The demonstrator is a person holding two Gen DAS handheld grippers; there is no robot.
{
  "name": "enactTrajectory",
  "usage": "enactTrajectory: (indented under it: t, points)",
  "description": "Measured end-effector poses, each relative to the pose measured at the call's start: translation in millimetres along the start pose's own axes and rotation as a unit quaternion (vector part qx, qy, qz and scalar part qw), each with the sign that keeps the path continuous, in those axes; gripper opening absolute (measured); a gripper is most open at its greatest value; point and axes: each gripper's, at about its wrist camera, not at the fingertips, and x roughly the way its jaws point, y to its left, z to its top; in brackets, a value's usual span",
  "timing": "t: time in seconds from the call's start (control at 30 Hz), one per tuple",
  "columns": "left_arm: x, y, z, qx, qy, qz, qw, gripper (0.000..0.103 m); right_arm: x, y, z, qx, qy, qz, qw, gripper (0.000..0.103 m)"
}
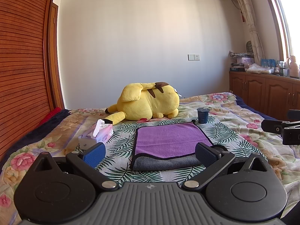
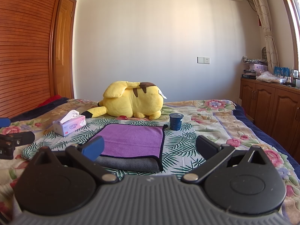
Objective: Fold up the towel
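Note:
A purple towel [image 1: 168, 138] with a grey underside and dark trim lies folded on the leaf-print cloth on the bed; it also shows in the right wrist view [image 2: 131, 140]. Its grey lower layer sticks out at the near edge. My left gripper [image 1: 150, 153] is open and empty, just short of the towel's near edge, its fingers [image 1: 95, 153] straddling the near corners. My right gripper [image 2: 150, 148] is open and empty, near the towel's near right corner. Each gripper's side shows at the edge of the other's view.
A yellow plush toy [image 1: 148, 101] lies behind the towel. A pink tissue box [image 1: 99, 135] sits to the left, a dark blue cup [image 1: 202, 115] at the towel's far right corner. A wooden wardrobe stands left, cabinets [image 2: 271, 108] right.

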Motion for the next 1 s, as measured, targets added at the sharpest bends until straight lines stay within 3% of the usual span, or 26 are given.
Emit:
enactTrajectory:
  t: [1.0]
  points:
    - [0.2, 4.6, 0.3, 0.001, 0.002, 0.001, 1.0, 0.087, 0.1, -0.1, 0.6, 0.0, 0.0, 0.0, 1.0, 0.103]
